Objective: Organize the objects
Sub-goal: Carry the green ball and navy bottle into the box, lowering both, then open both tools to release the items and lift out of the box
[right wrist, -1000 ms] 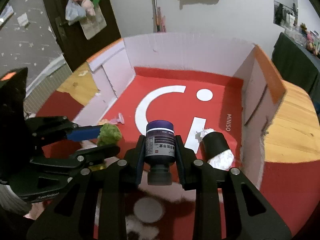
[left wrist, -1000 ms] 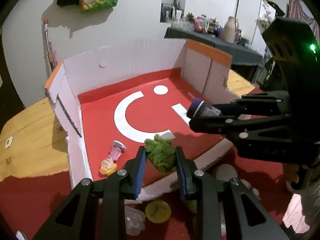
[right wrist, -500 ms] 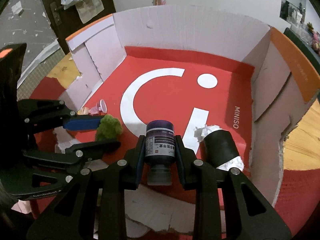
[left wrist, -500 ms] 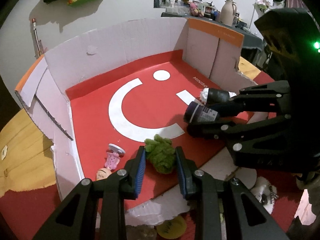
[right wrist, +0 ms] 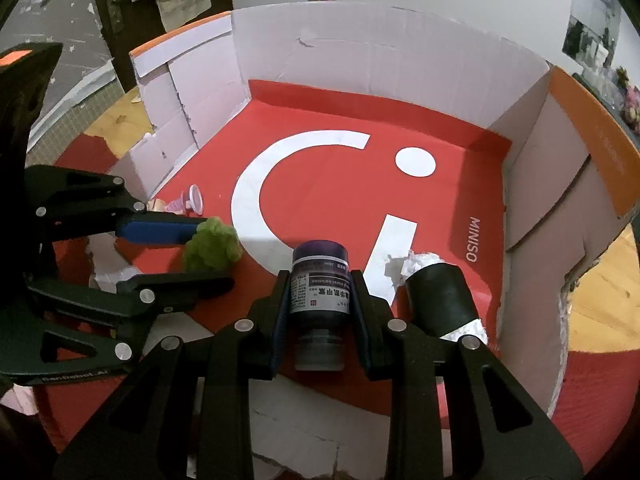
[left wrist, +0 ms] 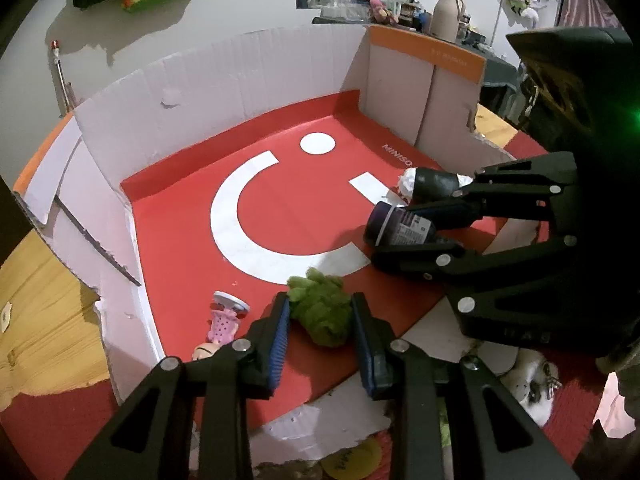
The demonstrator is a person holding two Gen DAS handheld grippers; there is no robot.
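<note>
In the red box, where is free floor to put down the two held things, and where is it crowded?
Free: the box floor around the white arc and dot, up to the back wall. Crowded: the near left corner with the pink doll beside the green toy, and the near right, where the black roll lies beside the bottle.

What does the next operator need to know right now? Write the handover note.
Left gripper: fingers around the green plush toy, low over the box floor.
Right gripper: shut on the dark labelled bottle, near the floor, beside the black roll with white paper ends.
Already in the red-floored cardboard box: the roll and a small pink doll by the left wall.
Left: release toy and bottle in the box, then collect the loose bits outside the front edge, such as the yellow disc.
</note>
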